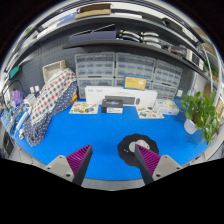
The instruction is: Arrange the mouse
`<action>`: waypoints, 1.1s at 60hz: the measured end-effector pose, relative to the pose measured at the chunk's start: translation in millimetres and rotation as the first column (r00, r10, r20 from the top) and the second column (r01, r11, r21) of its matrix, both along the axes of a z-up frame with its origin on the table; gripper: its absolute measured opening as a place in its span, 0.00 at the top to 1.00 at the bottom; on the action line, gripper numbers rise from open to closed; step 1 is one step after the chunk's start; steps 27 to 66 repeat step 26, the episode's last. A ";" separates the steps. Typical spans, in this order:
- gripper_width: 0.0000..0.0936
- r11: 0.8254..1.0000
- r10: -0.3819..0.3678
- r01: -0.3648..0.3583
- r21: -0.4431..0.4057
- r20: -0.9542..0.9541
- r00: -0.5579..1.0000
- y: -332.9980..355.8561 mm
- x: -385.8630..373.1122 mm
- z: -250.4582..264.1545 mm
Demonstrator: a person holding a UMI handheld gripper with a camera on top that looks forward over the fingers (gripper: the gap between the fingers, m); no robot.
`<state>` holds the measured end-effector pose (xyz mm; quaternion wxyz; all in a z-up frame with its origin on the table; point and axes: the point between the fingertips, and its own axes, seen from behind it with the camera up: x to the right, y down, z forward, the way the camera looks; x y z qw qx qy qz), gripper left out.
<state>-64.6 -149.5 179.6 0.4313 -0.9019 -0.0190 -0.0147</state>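
A small round black mouse pad (132, 150) lies on the blue table top (100, 135), with a pale grey mouse (138, 145) resting on it. My gripper (113, 157) is held above the near edge of the table, its fingers open and wide apart with nothing between them. The right finger's magenta pad (148, 160) overlaps the pad's right side and hides part of the mouse. The left finger (78, 160) is over bare blue surface, well left of the mouse.
At the back of the table stand a white box with dark printing (122, 99), a yellow-labelled item (135, 83) and small parts (84, 109). A patterned cloth drapes a chair (50, 100) at left. A potted plant (203, 112) stands at right. Shelving with bins lines the far wall.
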 end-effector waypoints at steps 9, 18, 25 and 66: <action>0.08 1.000 0.022 -0.022 0.004 0.006 1.000 -17.9 -22.1 5.8; 0.08 0.999 0.040 -0.040 0.008 -0.003 0.999 -29.5 -38.5 10.0; 0.08 0.999 0.046 -0.046 0.003 -0.013 0.999 -35.6 -47.3 7.4; 0.09 0.999 0.046 -0.046 0.002 -0.013 0.999 -36.3 -47.8 6.9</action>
